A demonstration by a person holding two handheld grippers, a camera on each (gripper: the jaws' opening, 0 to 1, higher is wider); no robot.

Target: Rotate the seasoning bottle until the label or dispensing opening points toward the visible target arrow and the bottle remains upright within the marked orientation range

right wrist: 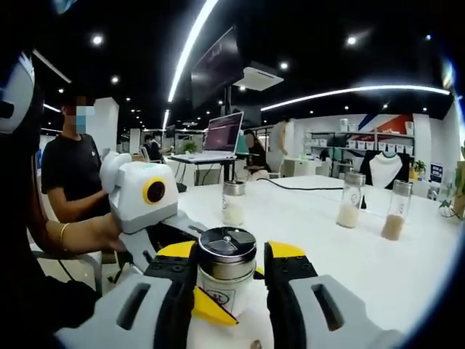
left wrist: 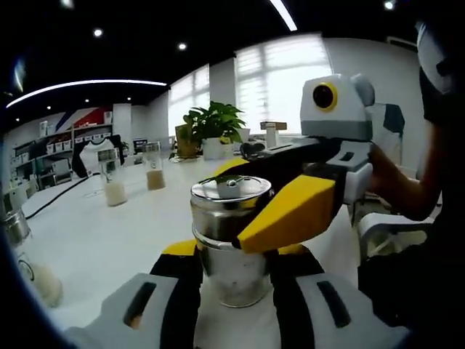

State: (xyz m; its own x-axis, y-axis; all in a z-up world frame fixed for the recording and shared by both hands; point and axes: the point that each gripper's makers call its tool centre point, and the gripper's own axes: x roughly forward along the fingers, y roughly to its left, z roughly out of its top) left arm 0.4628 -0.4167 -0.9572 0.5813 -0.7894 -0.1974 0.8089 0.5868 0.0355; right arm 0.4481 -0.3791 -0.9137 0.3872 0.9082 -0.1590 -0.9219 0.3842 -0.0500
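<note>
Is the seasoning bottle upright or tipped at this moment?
Upright: the seasoning bottle stands on the white table, its metal cap on top, between the jaws of both grippers.

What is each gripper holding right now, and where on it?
Both grip the same seasoning bottle: the left gripper around its lower body, the right gripper around its upper body, just under the metal cap.

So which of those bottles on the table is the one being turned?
Start at the long white table. At its near edge, the seasoning bottle stands upright between the yellow-and-black fingers. Unlike the taller glass bottles farther back, it is squat, with a shiny metal cap and a label on its front.
</note>
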